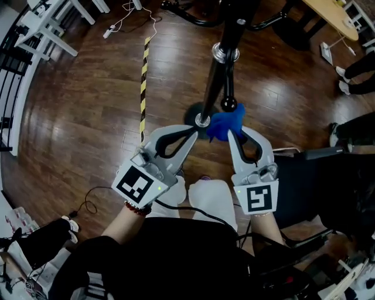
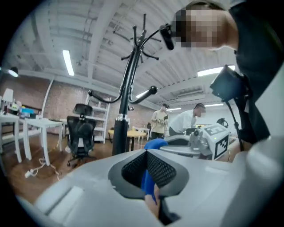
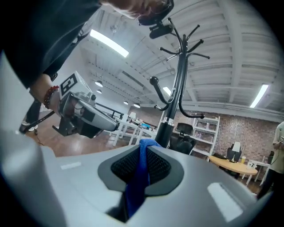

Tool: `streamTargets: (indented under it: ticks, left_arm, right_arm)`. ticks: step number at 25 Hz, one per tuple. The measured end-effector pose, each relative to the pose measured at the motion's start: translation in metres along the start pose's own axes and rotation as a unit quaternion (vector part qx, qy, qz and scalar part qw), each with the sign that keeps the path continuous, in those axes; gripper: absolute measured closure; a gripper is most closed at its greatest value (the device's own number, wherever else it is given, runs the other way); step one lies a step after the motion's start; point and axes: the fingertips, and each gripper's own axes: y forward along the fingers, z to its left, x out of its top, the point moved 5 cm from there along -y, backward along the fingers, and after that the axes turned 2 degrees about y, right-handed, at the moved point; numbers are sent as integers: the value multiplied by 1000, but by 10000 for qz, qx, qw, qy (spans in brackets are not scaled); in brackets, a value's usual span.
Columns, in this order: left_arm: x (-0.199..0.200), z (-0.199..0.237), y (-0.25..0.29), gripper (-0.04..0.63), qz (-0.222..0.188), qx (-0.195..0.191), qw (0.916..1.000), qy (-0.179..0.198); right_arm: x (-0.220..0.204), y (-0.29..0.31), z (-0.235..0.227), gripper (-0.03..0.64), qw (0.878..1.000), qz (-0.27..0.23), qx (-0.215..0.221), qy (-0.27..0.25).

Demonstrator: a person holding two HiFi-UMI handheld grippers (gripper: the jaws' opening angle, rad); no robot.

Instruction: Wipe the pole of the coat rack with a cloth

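The coat rack's black pole (image 1: 225, 58) runs down from the top centre to its round base (image 1: 193, 114) on the wood floor. My right gripper (image 1: 232, 133) is shut on a blue cloth (image 1: 226, 123), which bunches just right of the pole's lower end. In the right gripper view the cloth (image 3: 143, 166) runs up between the pads, with the pole (image 3: 174, 102) close behind. My left gripper (image 1: 195, 129) is shut, its tip beside the pole's foot, left of the cloth. A blue strip (image 2: 148, 182) shows in its slit; whether it is pinched there is unclear.
A yellow-black striped tape (image 1: 143, 88) lies on the floor left of the pole. White table legs (image 1: 50, 29) stand at the far left, a dark seat (image 1: 328, 187) at the right. A cable (image 1: 132, 14) lies at the back. Other people (image 2: 177, 122) stand far off.
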Motion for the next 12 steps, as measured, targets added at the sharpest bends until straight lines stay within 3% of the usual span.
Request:
streamTargets:
  ticks: [2,8,10,12]
  left_arm:
    - [-5,11,5,589,-186,-143,9990,381]
    - [-92,58,59,589,205,-595,9928,1016]
    - [-115,64,74,589,96,-921,9872,1299]
    - [-150,71,79,589,3,-1154,9844,1330]
  right_arm:
    - [0,12,-2,577,9981,-559,-176,212]
    - [-3,49,-26,577,9837,-1709,-185,-531]
    - [17,59,-36,577,9695,-2237,-280,-957]
    - [43,67,-31,577,9461,-2655,-425,-1805]
